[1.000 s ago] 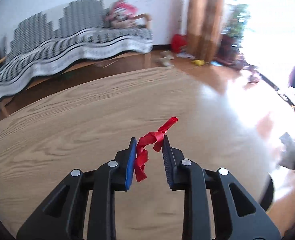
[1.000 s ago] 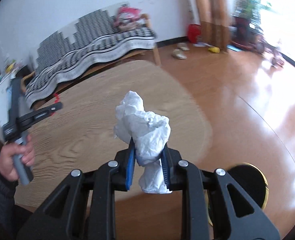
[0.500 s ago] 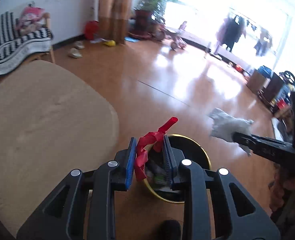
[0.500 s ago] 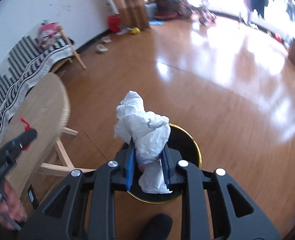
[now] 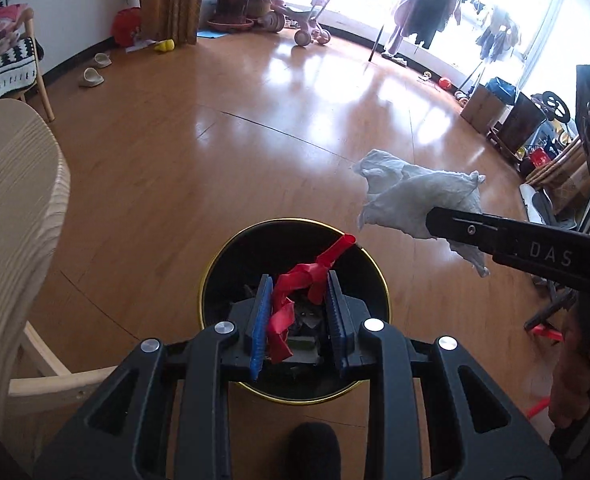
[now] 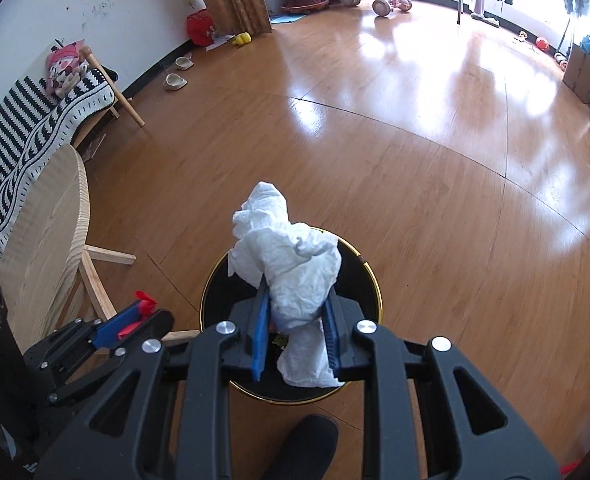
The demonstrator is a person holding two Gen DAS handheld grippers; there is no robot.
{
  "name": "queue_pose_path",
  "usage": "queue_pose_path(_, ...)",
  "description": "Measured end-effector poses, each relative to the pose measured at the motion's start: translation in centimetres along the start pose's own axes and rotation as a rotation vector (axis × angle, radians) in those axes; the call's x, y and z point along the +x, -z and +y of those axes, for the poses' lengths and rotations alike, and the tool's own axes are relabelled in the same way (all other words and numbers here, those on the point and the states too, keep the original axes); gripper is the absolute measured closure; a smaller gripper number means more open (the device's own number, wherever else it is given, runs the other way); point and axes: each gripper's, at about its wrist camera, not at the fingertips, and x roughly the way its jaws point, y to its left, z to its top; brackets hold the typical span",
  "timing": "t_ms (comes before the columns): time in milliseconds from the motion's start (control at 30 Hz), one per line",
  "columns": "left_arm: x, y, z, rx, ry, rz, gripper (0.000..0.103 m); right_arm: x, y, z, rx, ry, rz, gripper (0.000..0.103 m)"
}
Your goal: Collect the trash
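My left gripper (image 5: pixel 299 280) is shut on a twisted red strip (image 5: pixel 295 280), held over the mouth of a black bin with a gold rim (image 5: pixel 211 268) on the floor. Some rubbish lies inside the bin. My right gripper (image 6: pixel 297 292) is shut on a crumpled white tissue (image 6: pixel 295 260) above the same bin (image 6: pixel 375 284). In the left wrist view the right gripper (image 5: pixel 435 222) comes in from the right with the tissue (image 5: pixel 411 196) beyond the bin's far right rim. The left gripper (image 6: pixel 143 314) shows at lower left in the right wrist view.
A pale round wooden table (image 5: pixel 11 208) with slanted legs stands just left of the bin. A dark shoe tip (image 5: pixel 313 448) is at the near edge. A sofa with a striped cover (image 6: pixel 35 120), slippers (image 6: pixel 175 80), a tricycle and plants sit far off across the wooden floor.
Both grippers swung away from the tabletop and down toward the floor, and now hang over the bin. Each still holds its piece: red strip left, tissue right.
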Motion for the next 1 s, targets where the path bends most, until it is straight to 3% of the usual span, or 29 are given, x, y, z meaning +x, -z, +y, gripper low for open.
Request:
queue_pose_path(100,0.2,-0.1,0.4,0.001,0.013,0.000,0.075,0.0,0.0,-0.3,0.001,0.000,0.000,0.079)
queue_pose_path(333,0.6,-0.8,0.2,-0.017,0.023,-0.003,0.045,0.3,0.2,-1.3,0.020,0.010,0.005,0.079)
queue_pose_path(767,-1.8,-1.1,0.5,-0.010,0.014,-0.037,0.033,1.0,0.0,0.0,-0.005,-0.009,0.035,0.079)
queue_pose_path(867,-3.2,-1.0,1.0,-0.001,0.008,-0.054,0.030,1.0,-0.1,0.6,-0.024,-0.011,0.027,0.059)
queue_pose_path(900,-3.9,-1.1,1.3,0.004,0.002,-0.066,0.029,1.0,-0.2,0.9,-0.033,-0.004,0.020,0.045)
queue_pose_path(933,-4.6,-1.1,1.6,0.006,-0.005,-0.078,0.027,0.9,-0.1,1.1,-0.038,0.001,0.012,0.039)
queue_pose_path(1000,-5.8,-1.0,2.3,0.004,-0.019,-0.090,0.024,0.9,-0.3,1.6,-0.045,0.008,0.007,0.038)
